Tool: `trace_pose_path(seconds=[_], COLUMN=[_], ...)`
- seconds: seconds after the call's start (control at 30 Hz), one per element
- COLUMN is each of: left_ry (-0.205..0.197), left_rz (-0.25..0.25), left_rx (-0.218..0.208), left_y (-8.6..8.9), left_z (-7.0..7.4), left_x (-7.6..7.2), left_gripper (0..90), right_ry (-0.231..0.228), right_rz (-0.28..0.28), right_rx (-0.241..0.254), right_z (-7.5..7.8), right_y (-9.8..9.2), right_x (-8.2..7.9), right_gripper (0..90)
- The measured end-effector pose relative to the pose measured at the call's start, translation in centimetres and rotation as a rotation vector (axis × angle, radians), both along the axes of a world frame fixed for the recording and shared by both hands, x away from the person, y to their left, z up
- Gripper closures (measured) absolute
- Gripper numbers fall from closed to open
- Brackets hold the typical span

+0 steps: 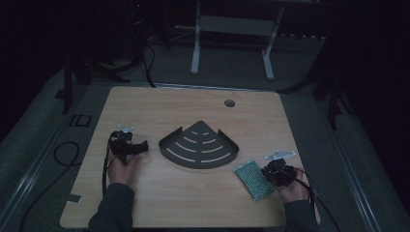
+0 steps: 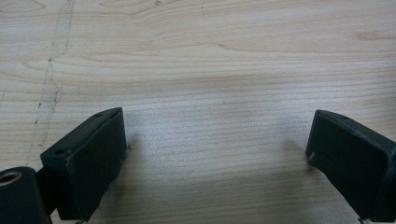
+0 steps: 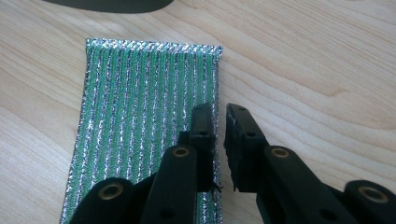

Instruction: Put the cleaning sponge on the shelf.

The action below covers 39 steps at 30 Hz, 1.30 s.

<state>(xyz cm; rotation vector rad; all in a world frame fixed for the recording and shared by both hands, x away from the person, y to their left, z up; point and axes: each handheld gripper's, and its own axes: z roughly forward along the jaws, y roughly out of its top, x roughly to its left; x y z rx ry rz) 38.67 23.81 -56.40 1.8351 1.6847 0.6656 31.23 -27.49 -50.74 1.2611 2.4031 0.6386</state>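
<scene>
- my right gripper (image 3: 219,114) sits at the edge of the green scrub pad (image 3: 144,116), jaws just a little apart, nothing pinched.
- the pad lies flat on the table (image 1: 145,106), near the black rack (image 1: 199,145).
- my left gripper (image 2: 215,149) waits wide open.
- i should slide one jaw under the edge, then squeeze slowly.

High view: camera up high on person's side, looks forward and down, far off, sees whole table (image 1: 145,203). Left gripper view: very near, looks down at bare wood. Right gripper view: very near, looks down at green sponge (image 3: 140,126). High view shares sponge (image 1: 255,179) with right gripper view.
</scene>
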Motion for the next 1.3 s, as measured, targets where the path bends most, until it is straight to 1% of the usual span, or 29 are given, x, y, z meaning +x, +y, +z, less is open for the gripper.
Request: trace_pose_path(seconds=[0.03,0.07,0.13,0.17,0.23,0.27,0.3,0.33,0.43,0.47,0.6,0.67,0.73,0.87,0.97,1.1,1.3], left_ry=[0.000,0.000,0.000,0.000,0.000,0.000,0.000,0.000,0.000,0.000,0.000,0.000,0.000,0.000,0.000,0.000,0.000], left_rz=[0.000,0.000,0.000,0.000,0.000,0.000,0.000,0.000,0.000,0.000,0.000,0.000,0.000,0.000,0.000,0.000,0.000], left_rx=[0.000,0.000,0.000,0.000,0.000,0.000,0.000,0.000,0.000,0.000,0.000,0.000,0.000,0.000,0.000,0.000,0.000], left_y=[0.0,0.0,0.0,0.0,0.0,0.0,0.0,0.0,0.0,0.0,0.0,0.0,0.0,0.0,0.0,0.0,0.0], left_z=[0.0,0.0,0.0,0.0,0.0,0.0,0.0,0.0,0.0,0.0,0.0,0.0,0.0,0.0,0.0,0.0,0.0], left_x=[0.0,0.0,0.0,0.0,0.0,0.0,0.0,0.0,0.0,0.0,0.0,0.0,0.0,0.0,0.0,0.0,0.0], left_gripper=[5.3,5.3,5.3,5.3,5.3,5.3,5.3,5.3,5.3,5.3,5.3,5.3,5.3,5.3,5.3,5.3,5.3], right_ry=[0.000,0.029,0.045,0.063,0.081,0.081,0.094,0.094,0.119,0.119,0.165,0.177,0.195,0.226,0.238,0.270,0.304], right_rz=[0.000,0.012,0.021,0.024,0.028,0.028,0.029,0.029,0.030,0.030,0.040,0.048,0.056,0.053,0.055,0.053,0.062], right_rx=[0.000,0.012,0.014,0.015,0.001,0.001,-0.006,-0.006,-0.003,-0.003,0.006,0.010,0.000,0.005,0.007,0.009,0.009], right_z=[0.0,0.1,0.1,0.1,0.1,0.1,0.1,0.1,0.3,0.3,0.5,0.6,0.7,0.7,0.6,0.3,0.1], right_y=[0.0,-0.1,-0.1,-0.1,-0.2,-0.2,-0.3,-0.3,-0.4,-0.4,-0.5,-0.5,-0.5,-0.4,-0.4,-0.4,-0.4], right_x=[0.0,0.3,0.6,0.7,1.1,1.1,1.3,1.3,1.7,1.7,2.2,2.3,2.5,2.9,3.1,3.5,3.8], right_gripper=[80.0,79.1,78.4,78.2,78.0,78.0,78.2,78.2,78.4,78.4,78.4,78.4,78.6,79.2,79.7,79.8,79.4])
